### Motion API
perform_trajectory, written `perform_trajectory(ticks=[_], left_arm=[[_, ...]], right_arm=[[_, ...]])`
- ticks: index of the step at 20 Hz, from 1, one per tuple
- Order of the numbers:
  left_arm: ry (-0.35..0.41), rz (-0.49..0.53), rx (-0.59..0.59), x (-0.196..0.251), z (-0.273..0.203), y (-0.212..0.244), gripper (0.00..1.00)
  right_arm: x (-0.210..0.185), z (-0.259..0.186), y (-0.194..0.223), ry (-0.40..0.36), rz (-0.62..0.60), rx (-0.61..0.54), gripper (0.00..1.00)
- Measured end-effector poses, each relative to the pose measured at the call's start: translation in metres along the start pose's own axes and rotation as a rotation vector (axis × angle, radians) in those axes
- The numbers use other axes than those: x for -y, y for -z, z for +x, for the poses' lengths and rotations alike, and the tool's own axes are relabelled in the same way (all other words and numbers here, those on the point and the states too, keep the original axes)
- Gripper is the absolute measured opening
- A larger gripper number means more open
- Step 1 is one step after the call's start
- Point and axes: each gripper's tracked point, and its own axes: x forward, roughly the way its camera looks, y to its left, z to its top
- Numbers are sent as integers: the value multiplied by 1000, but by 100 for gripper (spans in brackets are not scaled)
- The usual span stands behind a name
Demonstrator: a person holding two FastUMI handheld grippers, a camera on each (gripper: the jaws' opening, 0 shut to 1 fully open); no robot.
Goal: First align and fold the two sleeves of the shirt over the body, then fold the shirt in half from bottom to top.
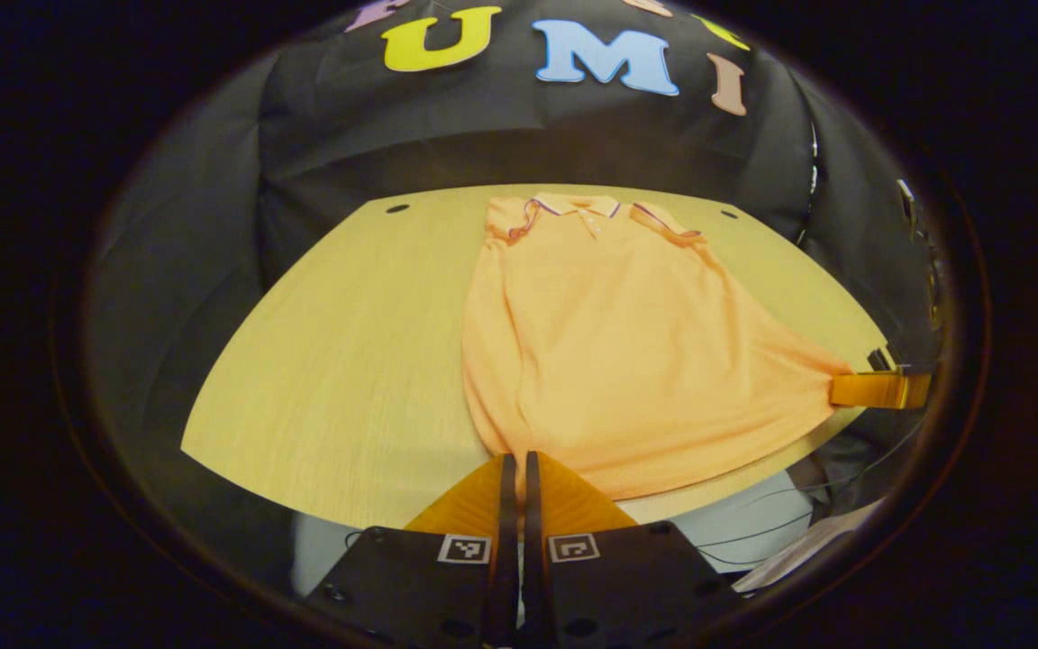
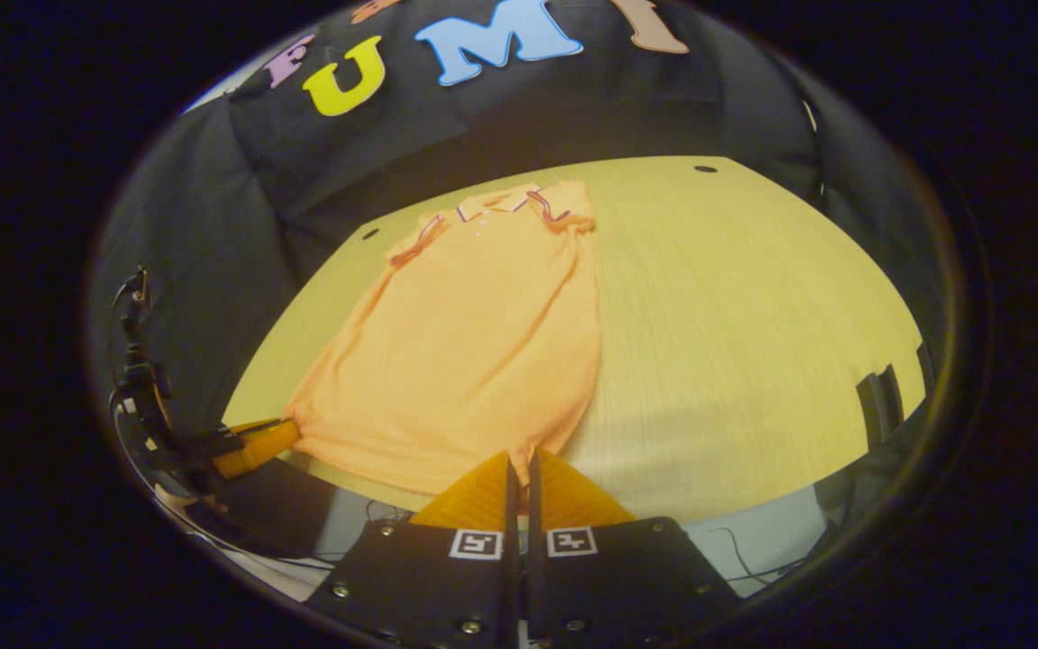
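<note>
An orange polo shirt lies flat on the wooden table, collar at the far side and both sleeves folded in over the body. In the left gripper view my left gripper is shut on the near hem corner. The right gripper shows at the right, shut on the other hem corner, and the cloth is pulled to a point there. In the right gripper view the shirt spreads ahead; my right gripper pinches its near corner. The left gripper holds the far-left corner.
Black cloth walls close in the table at the back and sides. Two small dark holes sit near the far edge. Cables hang below the front edge. A dark bracket sits at the table's right edge. Bare tabletop lies beside the shirt.
</note>
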Motion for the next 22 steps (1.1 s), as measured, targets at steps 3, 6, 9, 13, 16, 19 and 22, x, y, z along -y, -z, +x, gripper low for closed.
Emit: perform_trajectory(ticks=[3,6,9,13,16,19,22], left_arm=[[-6,8,55,7,-10,-35,9],[-6,19,104,10,-11,-68,9],[6,6,149,11,-2,-106,9],[39,7,198,10,22,-160,9],[61,12,231,5,46,-203,9],[92,27,249,3,77,-242,9],[121,34,261,0,112,-277,9]], right_arm=[[-4,-8,-34,-21,-25,59,4],[-5,-12,-70,-25,-31,112,4],[-4,-9,-105,-16,-25,159,4],[-4,5,-149,13,-4,204,4],[-5,20,-183,37,-10,229,4],[-7,41,-221,62,-17,248,4],[-4,64,-257,102,-7,263,4]])
